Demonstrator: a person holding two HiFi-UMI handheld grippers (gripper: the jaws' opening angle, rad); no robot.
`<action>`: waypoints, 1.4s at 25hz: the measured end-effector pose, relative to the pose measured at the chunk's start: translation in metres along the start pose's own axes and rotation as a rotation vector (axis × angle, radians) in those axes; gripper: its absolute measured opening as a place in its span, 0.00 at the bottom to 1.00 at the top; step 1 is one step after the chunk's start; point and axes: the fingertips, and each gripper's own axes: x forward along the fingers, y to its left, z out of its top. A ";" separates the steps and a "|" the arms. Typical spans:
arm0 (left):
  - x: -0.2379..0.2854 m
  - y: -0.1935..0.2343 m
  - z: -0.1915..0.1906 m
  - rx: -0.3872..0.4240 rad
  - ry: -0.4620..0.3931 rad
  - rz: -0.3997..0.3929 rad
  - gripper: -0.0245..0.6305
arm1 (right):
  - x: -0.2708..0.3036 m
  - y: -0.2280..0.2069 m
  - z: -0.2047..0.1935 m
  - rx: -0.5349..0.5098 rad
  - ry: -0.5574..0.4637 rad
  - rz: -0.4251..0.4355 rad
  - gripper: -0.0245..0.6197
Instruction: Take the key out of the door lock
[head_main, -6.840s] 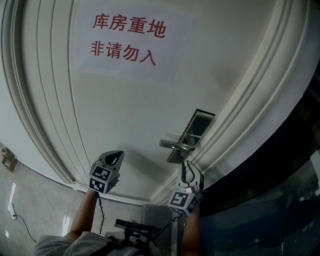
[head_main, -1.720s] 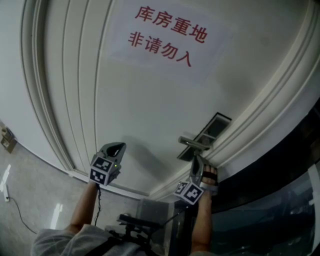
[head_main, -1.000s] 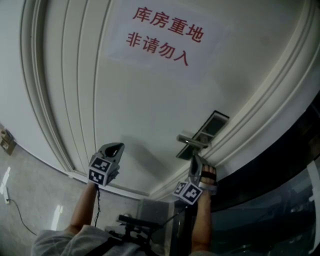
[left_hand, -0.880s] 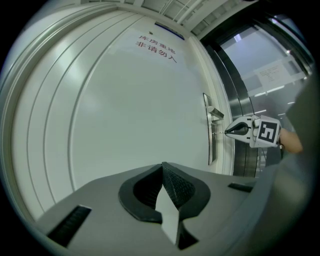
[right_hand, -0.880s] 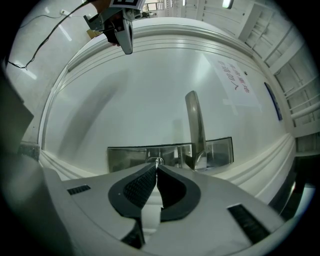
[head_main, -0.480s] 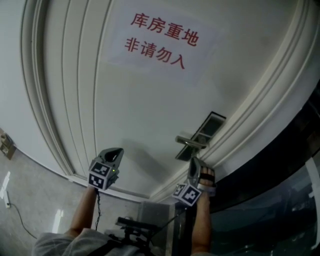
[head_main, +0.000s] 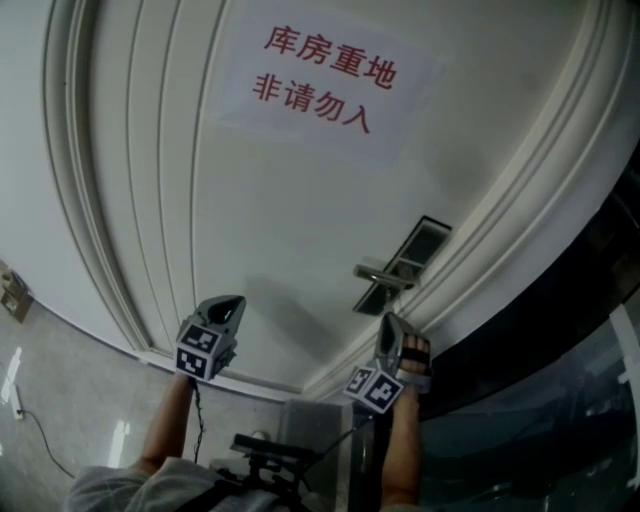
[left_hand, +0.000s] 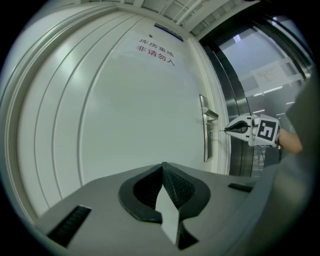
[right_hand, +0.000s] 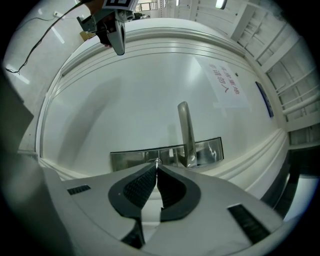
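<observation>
Pressed close under the lever handle (head_main: 385, 272) moments ago, the right hand-held gripper (head_main: 388, 320) has eased down and away from the lock plate (head_main: 415, 250), its closed jaws drawing the key (left_hand: 216, 131) with them. Since the earliest picture it has also rolled onto its side, turning its marker cube (head_main: 372, 388) askew and bringing the person's hand (head_main: 415, 355) into sight.

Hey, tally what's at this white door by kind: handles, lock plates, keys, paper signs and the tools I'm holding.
door handle: 1
lock plate: 1
key: 1
paper sign: 1
tools: 2, the left tool and the right tool
total: 6
</observation>
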 end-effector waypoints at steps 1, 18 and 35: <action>-0.001 0.000 0.000 0.002 0.000 -0.002 0.04 | -0.003 0.000 0.001 0.012 -0.001 -0.001 0.07; -0.026 -0.019 0.002 0.035 -0.024 -0.068 0.04 | -0.069 -0.013 0.003 0.667 -0.020 -0.041 0.07; -0.061 -0.035 0.001 0.056 -0.035 -0.093 0.04 | -0.119 0.017 -0.002 1.215 -0.041 0.049 0.07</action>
